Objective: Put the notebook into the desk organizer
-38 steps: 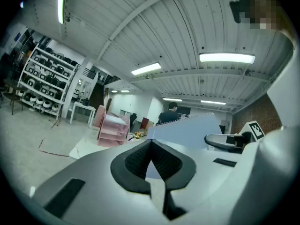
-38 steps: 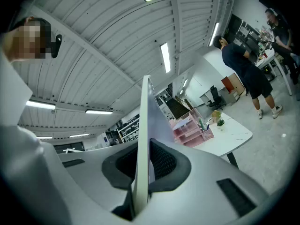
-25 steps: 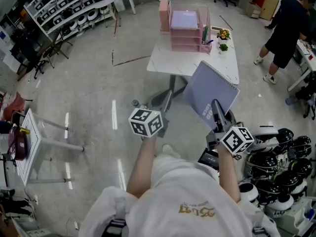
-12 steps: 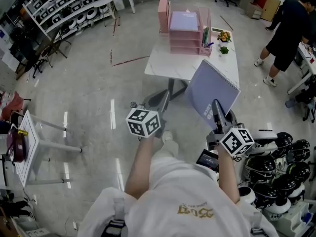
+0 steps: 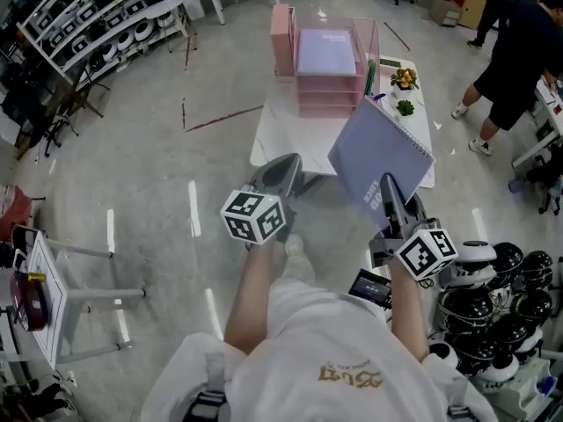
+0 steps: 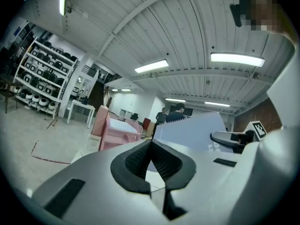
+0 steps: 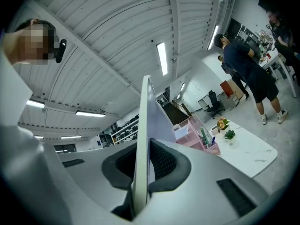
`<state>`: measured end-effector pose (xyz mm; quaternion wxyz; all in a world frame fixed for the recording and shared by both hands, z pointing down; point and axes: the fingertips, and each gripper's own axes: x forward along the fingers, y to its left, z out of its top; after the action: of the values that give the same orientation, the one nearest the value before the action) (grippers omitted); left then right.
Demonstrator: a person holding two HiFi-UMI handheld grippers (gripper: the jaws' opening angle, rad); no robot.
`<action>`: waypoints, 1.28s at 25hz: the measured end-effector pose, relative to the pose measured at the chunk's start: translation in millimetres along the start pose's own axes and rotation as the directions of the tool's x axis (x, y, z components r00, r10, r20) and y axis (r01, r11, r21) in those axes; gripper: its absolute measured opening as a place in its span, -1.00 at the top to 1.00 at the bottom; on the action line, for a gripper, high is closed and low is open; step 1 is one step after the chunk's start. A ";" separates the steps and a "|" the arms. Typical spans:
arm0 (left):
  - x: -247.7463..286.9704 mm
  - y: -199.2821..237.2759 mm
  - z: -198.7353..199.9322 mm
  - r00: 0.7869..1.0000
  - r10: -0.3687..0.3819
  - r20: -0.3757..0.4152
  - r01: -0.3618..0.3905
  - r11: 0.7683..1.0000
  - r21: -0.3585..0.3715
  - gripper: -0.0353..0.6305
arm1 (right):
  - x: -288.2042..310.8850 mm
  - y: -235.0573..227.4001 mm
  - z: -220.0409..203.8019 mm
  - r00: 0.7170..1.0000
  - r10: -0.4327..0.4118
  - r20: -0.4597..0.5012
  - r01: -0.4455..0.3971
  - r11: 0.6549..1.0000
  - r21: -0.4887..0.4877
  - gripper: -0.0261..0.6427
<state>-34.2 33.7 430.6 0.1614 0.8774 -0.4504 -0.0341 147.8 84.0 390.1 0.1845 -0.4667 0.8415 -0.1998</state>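
From the head view, my right claw point(image 5: 388, 185) is clamped on the lower edge of the notebook point(image 5: 381, 148). It holds the lilac cover up and tilted, spiral edge uppermost, over the near right part of the white bench point(image 5: 280, 123). The pink desk organizer point(image 5: 326, 84) stands at the far end of that bench, well apart from the notebook, with another lilac book point(image 5: 327, 49) lying on its top tier. Two small potted plants point(image 5: 405, 92) sit to the organizer's right, just beyond the notebook's top corner. My left claw point(image 5: 283, 167) hangs near the bench's front edge, left of the notebook. A person in dark clothes point(image 5: 519, 38) stands off to the far right, a cluster of helmets point(image 5: 493, 299) lies on the floor by my right side, and shelving point(image 5: 92, 26) lines the far left. In the left gripper view, my left claw's jaws are together with nothing between them. Past them stands the organizer, and to its right the notebook's flat face. In the right gripper view, the notebook stands edge-on between the dark pads, pinched tight. The organizer, plants and bench show to its right, and nothing sits between them and the notebook.
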 end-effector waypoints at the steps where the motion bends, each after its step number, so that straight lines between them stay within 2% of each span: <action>1: 12.6 11.1 7.7 1.000 -0.011 -0.001 0.011 1.000 0.000 0.85 | 16.4 -3.0 2.4 1.000 -0.006 0.000 0.006 1.000 -0.003 0.79; 10: 101.6 94.5 65.3 0.995 -0.094 -0.027 0.095 0.995 0.022 0.85 | 139.6 -9.0 29.5 0.999 -0.037 0.036 0.037 0.999 -0.024 0.79; 20: 156.5 155.6 95.1 0.987 -0.154 -0.054 0.156 0.987 0.028 0.85 | 227.9 -14.6 49.6 0.995 -0.051 0.089 0.054 0.998 -0.031 0.79; 32: 211.4 169.4 109.6 0.981 -0.181 -0.073 0.185 0.981 0.055 0.85 | 278.5 -38.0 71.9 0.992 -0.033 0.122 0.036 0.999 -0.018 0.79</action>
<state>-63.5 -255.2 398.3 0.1455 0.9204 -0.3629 -0.0054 72.4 -185.5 313.6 0.2273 -0.4943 0.8225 -0.1659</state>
